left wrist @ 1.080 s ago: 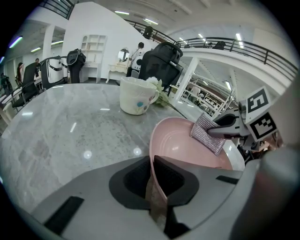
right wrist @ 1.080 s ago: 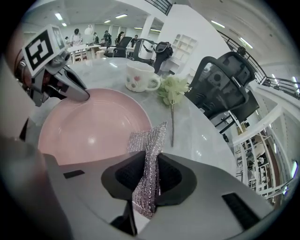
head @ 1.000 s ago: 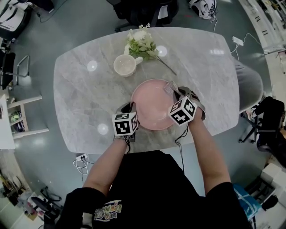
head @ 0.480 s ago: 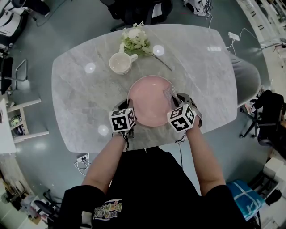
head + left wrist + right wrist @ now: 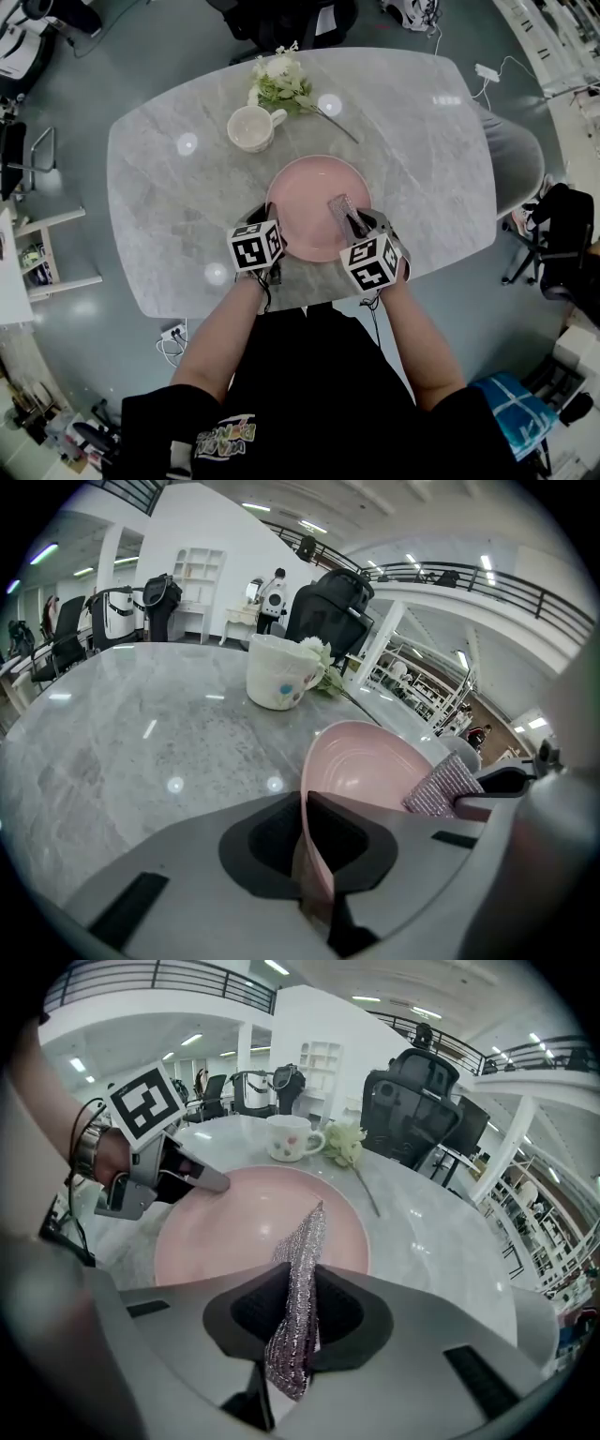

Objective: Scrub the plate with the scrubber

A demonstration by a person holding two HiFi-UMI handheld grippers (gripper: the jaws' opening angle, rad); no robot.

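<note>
A pink plate [image 5: 311, 204] lies on the marble table [image 5: 187, 187], in front of the person. My left gripper [image 5: 270, 223] is shut on the plate's near-left rim [image 5: 314, 855], seen edge-on between its jaws. My right gripper [image 5: 361, 225] is shut on a silvery scrubber [image 5: 341, 213], a flat glittery pad [image 5: 298, 1288] that reaches out over the plate's right part [image 5: 234, 1232]. In the left gripper view the scrubber [image 5: 441, 787] sits over the plate's far side. The left gripper [image 5: 192, 1177] also shows in the right gripper view at the plate's rim.
A white mug [image 5: 249, 128] and a bunch of white flowers [image 5: 278, 82] stand beyond the plate at the table's far side. The mug [image 5: 279, 671] shows in the left gripper view too. Office chairs [image 5: 281, 19] stand past the far edge.
The right gripper has carried the scrubber leftward and nearer, from the plate's right rim to over its right inner part. The left gripper stays on the rim.
</note>
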